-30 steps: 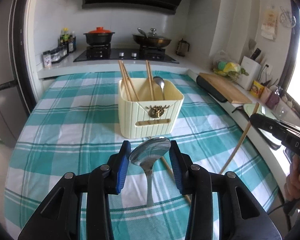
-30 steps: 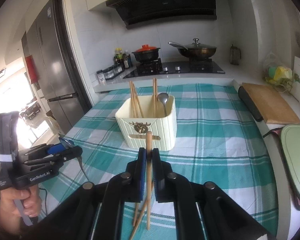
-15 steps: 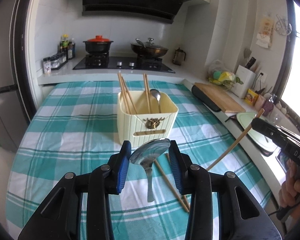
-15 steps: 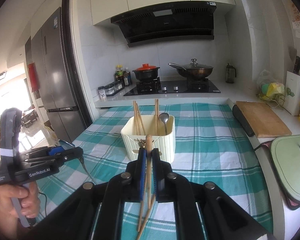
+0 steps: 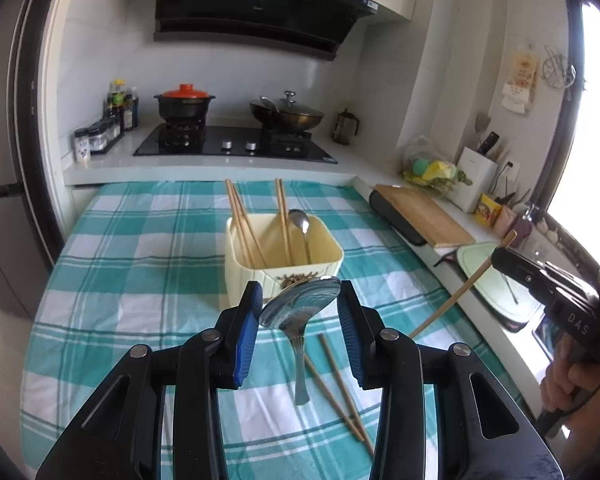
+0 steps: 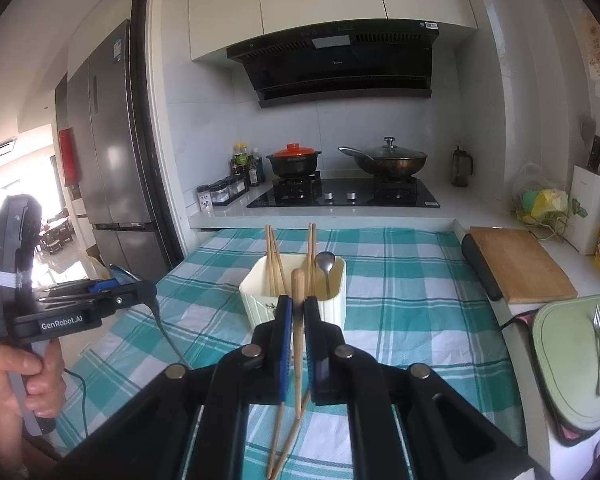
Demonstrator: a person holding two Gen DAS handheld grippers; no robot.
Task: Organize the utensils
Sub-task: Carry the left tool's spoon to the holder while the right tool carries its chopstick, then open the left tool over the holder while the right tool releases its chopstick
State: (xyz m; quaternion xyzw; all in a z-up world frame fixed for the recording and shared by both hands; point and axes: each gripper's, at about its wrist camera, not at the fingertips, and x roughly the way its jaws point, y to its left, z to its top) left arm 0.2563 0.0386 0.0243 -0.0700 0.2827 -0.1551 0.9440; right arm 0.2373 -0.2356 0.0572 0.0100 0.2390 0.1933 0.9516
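Note:
In the left wrist view my left gripper [image 5: 299,316] is shut on a metal spoon [image 5: 300,304], the bowl pinched between the blue pads and the handle hanging down above the cloth. The cream utensil holder [image 5: 240,276] stands just beyond, holding several chopsticks and a spoon [image 5: 300,220]. Two loose chopsticks [image 5: 336,384] lie on the checked cloth below. In the right wrist view my right gripper [image 6: 298,308] is shut on one wooden chopstick [image 6: 298,280], its tip raised in front of the holder [image 6: 336,308]. The left gripper [image 6: 112,296] shows at the left with the spoon dangling.
A green tray [image 6: 560,360] with a fork [image 6: 598,344] sits at the right table edge, and a wooden cutting board [image 6: 516,264] lies behind it. The stove [image 6: 344,196] with two pots is at the back, a fridge [image 6: 108,152] at the left.
Both grippers have risen above the cloth, each still gripping its utensil. The holder and the two loose chopsticks now sit lower and farther off in both views.

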